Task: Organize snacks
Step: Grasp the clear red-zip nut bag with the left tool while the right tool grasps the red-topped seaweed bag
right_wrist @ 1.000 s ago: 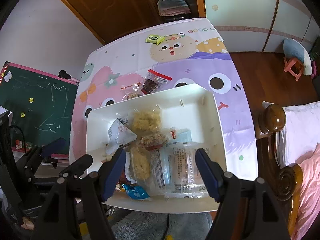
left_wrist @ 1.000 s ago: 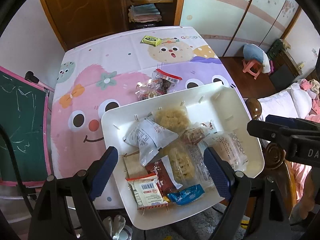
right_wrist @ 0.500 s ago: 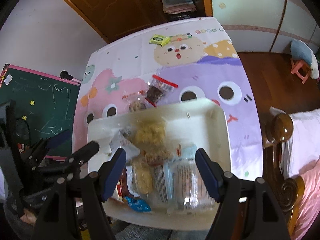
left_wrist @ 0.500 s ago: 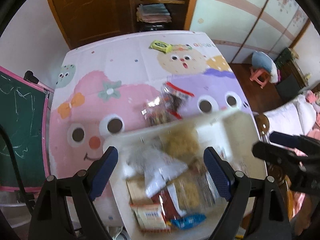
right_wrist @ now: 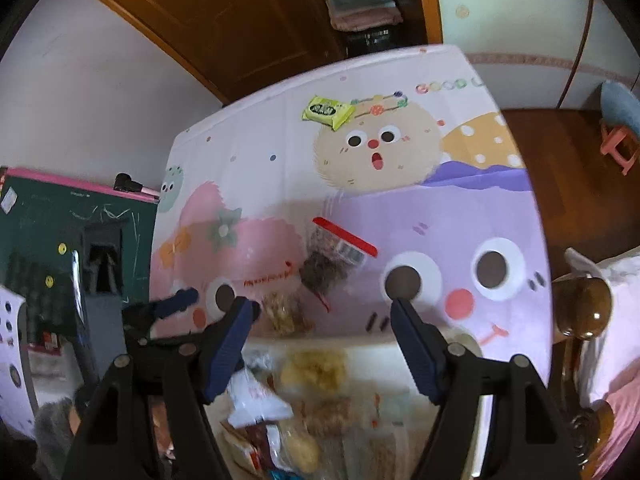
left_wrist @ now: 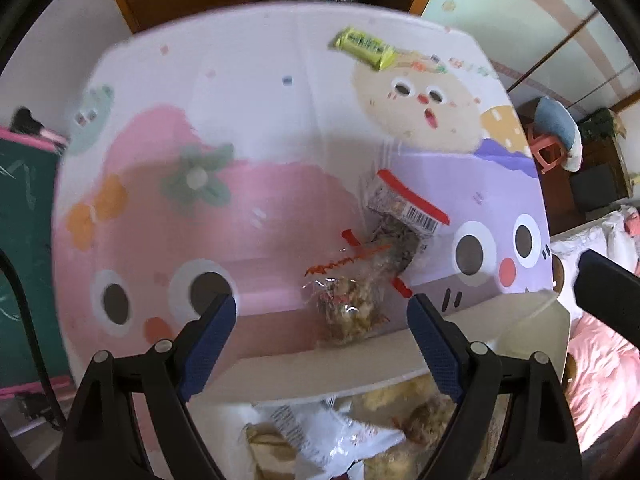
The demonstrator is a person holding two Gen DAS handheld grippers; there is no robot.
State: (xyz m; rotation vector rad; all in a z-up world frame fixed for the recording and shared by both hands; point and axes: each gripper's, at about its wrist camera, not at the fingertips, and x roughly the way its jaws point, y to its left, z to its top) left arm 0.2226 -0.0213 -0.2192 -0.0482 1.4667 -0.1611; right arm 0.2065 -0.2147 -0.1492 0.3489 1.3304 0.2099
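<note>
Two clear snack bags lie together on the cartoon tablecloth (left_wrist: 256, 128): one with a red strip and dark contents (left_wrist: 404, 216) (right_wrist: 332, 256), one with pale pieces (left_wrist: 348, 312) (right_wrist: 282, 312). A yellow-green packet (left_wrist: 364, 46) (right_wrist: 328, 111) lies at the far end. The white tray (left_wrist: 520, 332) (right_wrist: 360, 344), with several snack packets in it, sits at the near edge. My left gripper (left_wrist: 322, 312) hovers open over the pale bag, pointing straight down. My right gripper (right_wrist: 326, 312) stands open above the tray's far rim, with nothing between its fingers.
A green chalkboard (right_wrist: 52, 232) with a pink frame stands to the left of the table. A wooden bedpost (right_wrist: 580, 304) and pink bedding are on the right. A wooden door and shelves are behind the table, and a small pink stool (left_wrist: 548, 152) is on the floor.
Both grippers have moved forward and down, from over the tray's contents toward the two clear bags beyond its far rim. Both have stayed open.
</note>
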